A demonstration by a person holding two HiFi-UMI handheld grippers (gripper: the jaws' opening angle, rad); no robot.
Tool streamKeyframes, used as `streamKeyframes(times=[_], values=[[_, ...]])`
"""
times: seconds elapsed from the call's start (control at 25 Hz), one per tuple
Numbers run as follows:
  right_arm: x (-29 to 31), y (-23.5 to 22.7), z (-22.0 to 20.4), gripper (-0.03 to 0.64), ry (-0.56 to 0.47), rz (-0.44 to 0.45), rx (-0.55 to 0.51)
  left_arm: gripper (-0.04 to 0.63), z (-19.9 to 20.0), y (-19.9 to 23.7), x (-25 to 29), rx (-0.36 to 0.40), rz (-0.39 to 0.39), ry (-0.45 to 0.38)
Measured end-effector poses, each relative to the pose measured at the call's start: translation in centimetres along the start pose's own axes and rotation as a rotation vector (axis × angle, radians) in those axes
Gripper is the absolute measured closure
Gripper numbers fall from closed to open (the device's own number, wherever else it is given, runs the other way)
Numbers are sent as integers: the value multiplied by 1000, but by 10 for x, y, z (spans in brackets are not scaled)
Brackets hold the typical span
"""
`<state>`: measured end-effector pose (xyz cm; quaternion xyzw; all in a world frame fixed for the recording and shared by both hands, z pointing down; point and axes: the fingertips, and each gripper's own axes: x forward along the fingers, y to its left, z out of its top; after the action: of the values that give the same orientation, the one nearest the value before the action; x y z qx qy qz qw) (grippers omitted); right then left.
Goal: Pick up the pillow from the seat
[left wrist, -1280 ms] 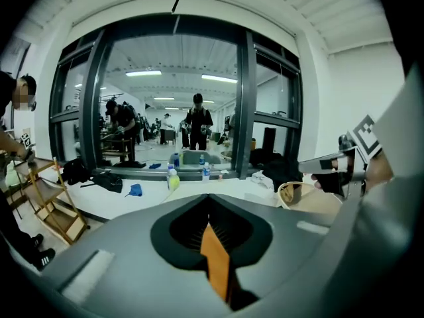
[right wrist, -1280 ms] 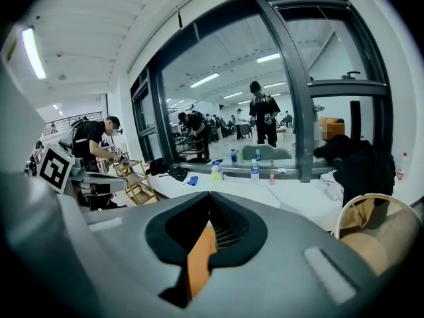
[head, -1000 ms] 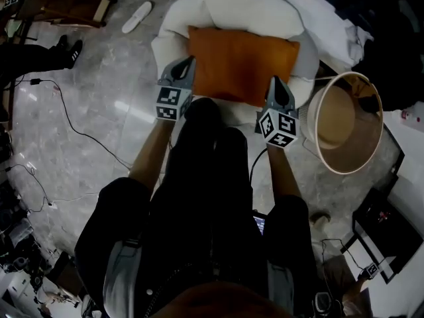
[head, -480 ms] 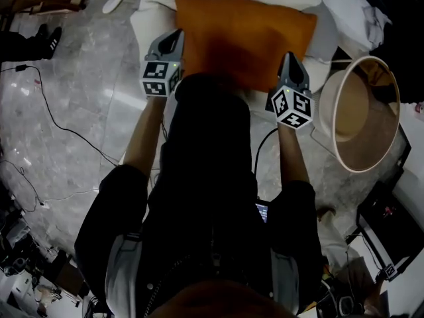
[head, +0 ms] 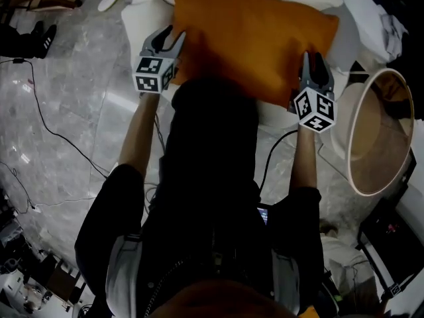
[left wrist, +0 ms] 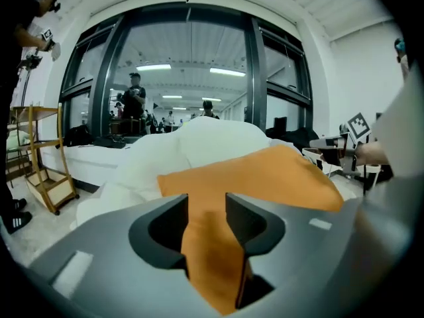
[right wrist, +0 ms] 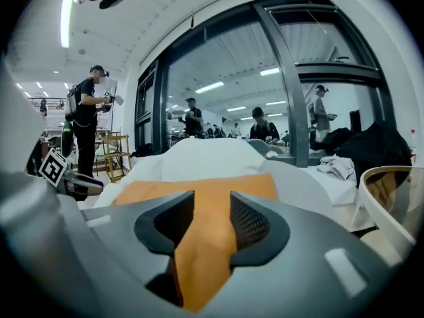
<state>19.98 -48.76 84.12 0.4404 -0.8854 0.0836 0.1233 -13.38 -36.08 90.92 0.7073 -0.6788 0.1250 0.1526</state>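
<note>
At the pillow's (head: 252,32) near corners, left gripper (head: 165,40) and right gripper (head: 314,63), jaws just opening around it, not yet pinching, should be clamping together.

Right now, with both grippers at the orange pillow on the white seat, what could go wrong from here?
1. The left gripper and right gripper have just been opening their jaws, each with only an edge of the soft orange fabric pillow between them. Closing on so little could let it slip when lifted.
2. The round beige basket sits close beside the right gripper, so the rising pillow might knock it.
</note>
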Motion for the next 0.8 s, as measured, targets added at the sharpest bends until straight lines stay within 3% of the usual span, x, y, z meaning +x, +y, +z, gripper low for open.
streamKeyframes(times=[0.24,0.36,0.52,0.64,0.8], values=[[3,-14,-50,247,126,78,19,185,-40,1,14,-77,-64,43],[6,-22,-72,140,179,97,52,128,-52,2,21,-103,-86,68],[11,-37,-97,85,240,94,78,96,-69,-4,32,-141,-134,129],[18,-54,-109,26,259,99,161,94,-77,-6,42,-196,-159,150],[26,-54,-119,26,277,132,209,86,-85,-6,49,-273,-170,156]])
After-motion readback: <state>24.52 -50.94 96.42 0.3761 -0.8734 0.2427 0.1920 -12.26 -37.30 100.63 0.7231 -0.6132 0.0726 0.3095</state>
